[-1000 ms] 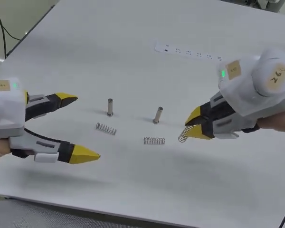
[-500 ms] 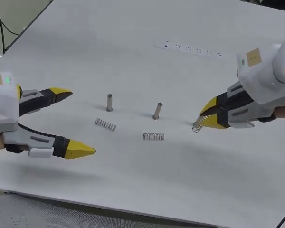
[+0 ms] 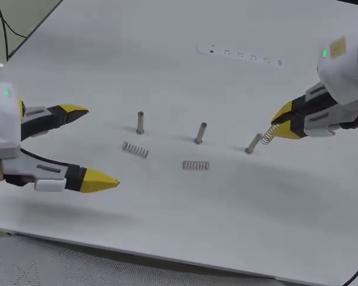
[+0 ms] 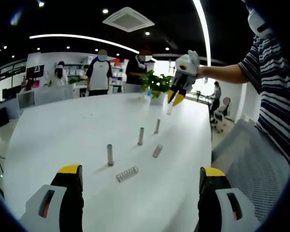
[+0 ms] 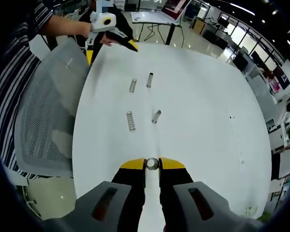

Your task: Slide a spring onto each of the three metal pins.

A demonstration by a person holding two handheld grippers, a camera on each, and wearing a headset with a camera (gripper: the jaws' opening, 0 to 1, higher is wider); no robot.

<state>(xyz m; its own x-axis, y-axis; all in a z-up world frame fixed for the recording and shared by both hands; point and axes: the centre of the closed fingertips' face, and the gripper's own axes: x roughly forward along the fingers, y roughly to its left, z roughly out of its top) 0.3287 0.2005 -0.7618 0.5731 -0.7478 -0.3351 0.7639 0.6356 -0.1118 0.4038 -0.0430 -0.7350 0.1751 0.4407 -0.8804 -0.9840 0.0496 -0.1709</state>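
Observation:
Three short metal pins stand in a row on the white table: left pin [image 3: 140,122], middle pin [image 3: 200,132], right pin [image 3: 252,143]. Two loose springs lie in front of them, one [image 3: 135,149] by the left pin, one [image 3: 195,165] by the middle pin. My right gripper [image 3: 280,124] is shut on a third spring [image 3: 267,134], whose lower end hangs at the right pin's top. That spring [image 5: 152,164] appears end-on between the jaws. My left gripper [image 3: 89,145] is held wide open at the left, with nothing in it, apart from the left pin [image 4: 109,154].
A white power strip [image 3: 238,56] lies at the far side of the table. A grey mesh chair [image 5: 48,121] stands at the table's near edge. A dark cable [image 3: 0,27] runs off the far left corner. People [image 4: 100,72] stand beyond the table.
My right gripper has carried its spring to the right and farther back, uncovering the right pin; the spring's end now meets that pin's top. The left gripper has stayed open and about in place.

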